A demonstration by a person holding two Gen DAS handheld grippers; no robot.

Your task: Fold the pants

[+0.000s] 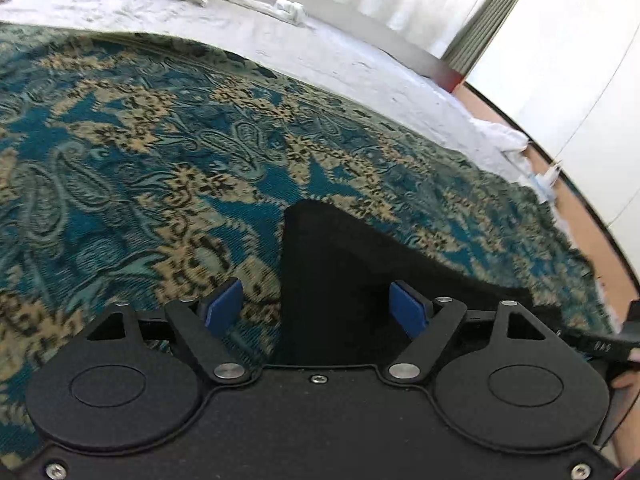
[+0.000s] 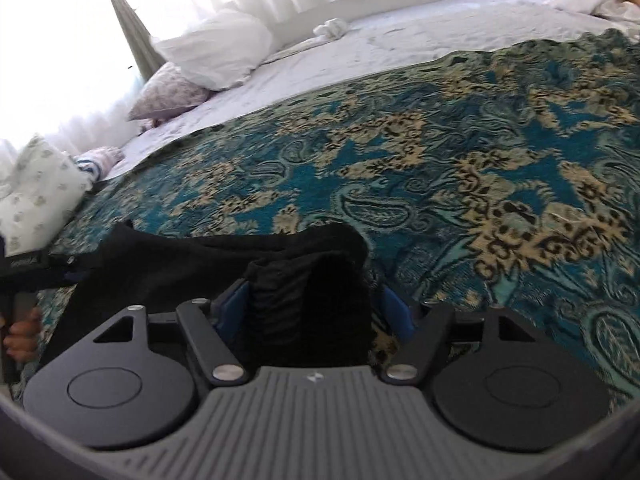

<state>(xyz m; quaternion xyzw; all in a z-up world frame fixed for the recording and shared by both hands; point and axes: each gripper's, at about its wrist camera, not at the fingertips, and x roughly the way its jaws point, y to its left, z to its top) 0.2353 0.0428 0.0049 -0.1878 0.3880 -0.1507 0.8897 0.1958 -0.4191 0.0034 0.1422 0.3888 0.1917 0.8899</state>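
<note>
The black pants point(image 1: 340, 272) lie on a teal and gold patterned bedspread point(image 1: 160, 140). In the left wrist view a pointed corner of the pants sits between the blue pads of my left gripper point(image 1: 320, 312), whose jaws stand wide apart. In the right wrist view a bunched, ribbed part of the pants point(image 2: 312, 292) lies between the blue pads of my right gripper point(image 2: 312, 312), whose jaws are also spread, not pinching the cloth. The rest of the pants stretches left toward the other gripper point(image 2: 24, 276).
The bedspread point(image 2: 480, 160) covers a bed with a white sheet point(image 1: 300, 40). White and patterned pillows point(image 2: 216, 48) lie at the head. A small white bundle point(image 1: 292, 10) sits by the curtain. The bed edge and floor point(image 1: 580, 208) are at the right.
</note>
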